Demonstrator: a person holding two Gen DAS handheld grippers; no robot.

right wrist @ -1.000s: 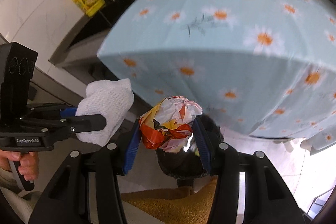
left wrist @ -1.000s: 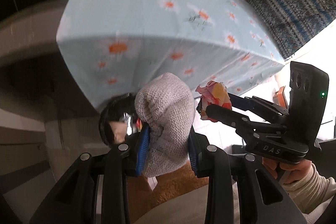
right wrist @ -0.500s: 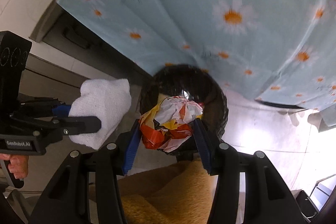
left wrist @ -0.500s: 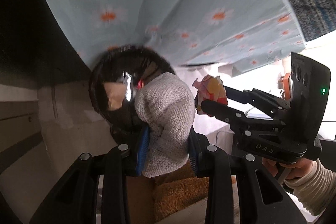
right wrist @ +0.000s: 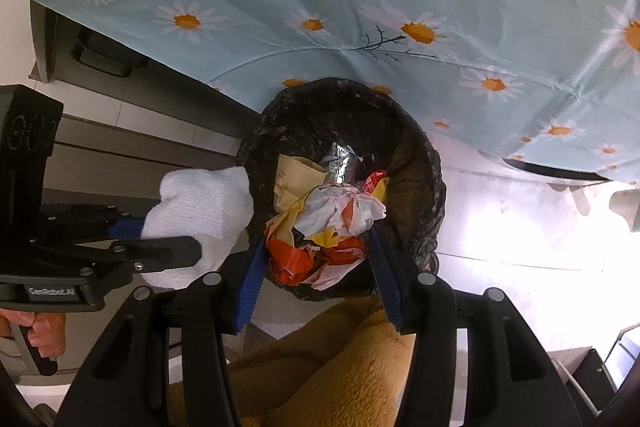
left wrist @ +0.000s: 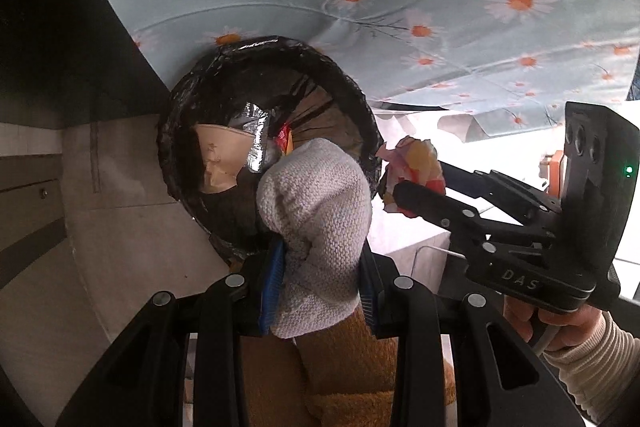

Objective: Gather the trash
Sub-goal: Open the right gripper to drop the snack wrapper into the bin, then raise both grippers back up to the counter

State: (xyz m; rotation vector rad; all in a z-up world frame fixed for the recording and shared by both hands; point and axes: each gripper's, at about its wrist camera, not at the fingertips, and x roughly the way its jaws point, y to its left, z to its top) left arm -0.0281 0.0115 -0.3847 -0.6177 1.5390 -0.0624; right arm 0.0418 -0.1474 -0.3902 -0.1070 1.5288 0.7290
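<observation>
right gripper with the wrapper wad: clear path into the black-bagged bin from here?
Probably yes. The right gripper, shut on the crumpled wrapper, hangs over the open mouth of the bin. Nothing lies between them; the white cloth in the left gripper sits off to the side, and the tablecloth hangs behind.

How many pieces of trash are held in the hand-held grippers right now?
2. A white crumpled cloth sits in the left hand-held gripper; a crumpled colourful wrapper sits in the right hand-held gripper, above the bin. More trash lies inside it.
</observation>
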